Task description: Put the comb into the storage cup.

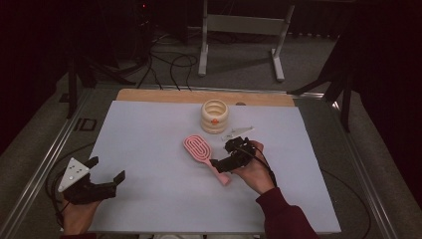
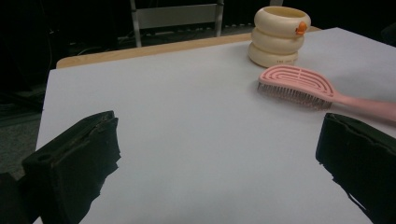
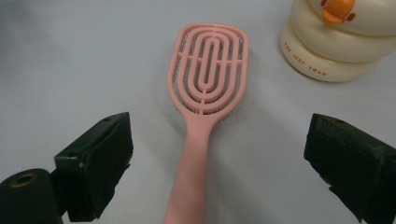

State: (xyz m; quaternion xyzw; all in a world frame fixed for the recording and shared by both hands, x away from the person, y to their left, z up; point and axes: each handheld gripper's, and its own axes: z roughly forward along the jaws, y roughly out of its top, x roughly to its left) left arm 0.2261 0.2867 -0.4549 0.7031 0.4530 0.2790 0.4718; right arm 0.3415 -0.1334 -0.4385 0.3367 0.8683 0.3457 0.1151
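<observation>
The pink hairbrush lies flat on the white tabletop, bristles down, head toward the far edge and handle toward the person, just in front of the cream ringed holder and apart from it. The right gripper hangs low over the handle with its jaws spread wide, one on either side and neither touching; it grasps nothing. The alignment along the handle suggests an approach for a pinch on the narrow stem, where the jaws can close fully, and not on the broad head. The left gripper rests at the near left of the tabletop, well apart from the brush, released and empty, apparently parked clear of the working area. The holder stands upright with its mouth open, a likely destination for the brush, judged from its position alone.
</observation>
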